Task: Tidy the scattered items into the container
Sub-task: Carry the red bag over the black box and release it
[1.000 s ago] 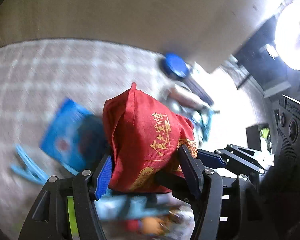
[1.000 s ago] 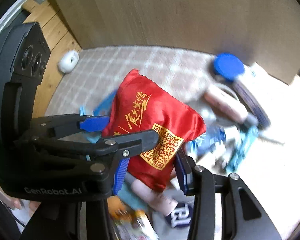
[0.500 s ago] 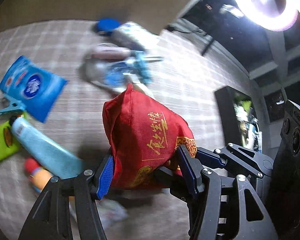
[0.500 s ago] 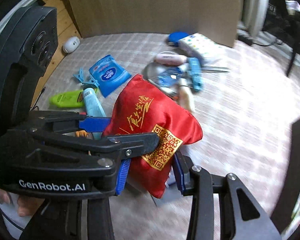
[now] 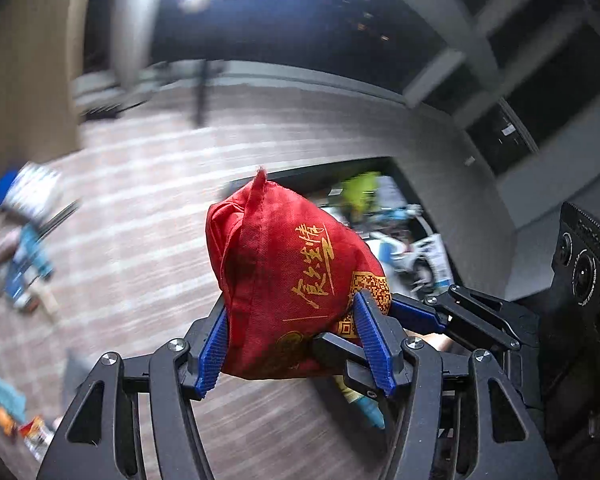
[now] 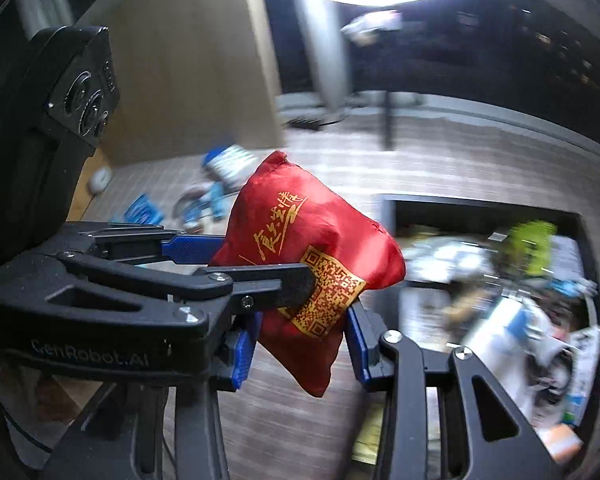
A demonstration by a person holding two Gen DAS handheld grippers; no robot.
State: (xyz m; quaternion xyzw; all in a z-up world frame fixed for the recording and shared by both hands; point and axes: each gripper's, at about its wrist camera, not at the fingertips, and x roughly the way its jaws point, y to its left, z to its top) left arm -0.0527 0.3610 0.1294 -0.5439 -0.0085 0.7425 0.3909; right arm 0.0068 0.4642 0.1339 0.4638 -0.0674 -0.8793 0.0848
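Red cloth pouch [image 5: 288, 280] is up in the air, off the checked rug [image 5: 140, 240], pinched from both sides. Left gripper [image 5: 292, 340] has its blue pads pressed into the pouch's lower sides; right gripper [image 6: 302, 344] is clamped on the bottom corner of the same pouch [image 6: 304, 248]. Neither is spread free, both are pinching fabric.

The dark container [image 6: 480, 208] sits on the rug to the right of the pouch in the right wrist view, already crowded with stuff, a lime-green item [image 6: 532, 248] on top. In the left wrist view its rim [image 5: 320, 168] shows just behind the pouch. Pouch is near it but not over it for sure, blur makes that hard to call.

Handling guess: soft, puffy, light, satin-like so probably slippery; it dents where the pads press. Not fragile. Best hold is low on the bulging body, not the peaked top corner, which would likely slide out.

Writing: gold Chinese characters down the front, not clearly readable. Gold QR code panel below them. Left gripper's body reads "GenRobot.AI" in the right wrist view.

Loose blue packets [image 6: 224, 162] lie far back on the rug.
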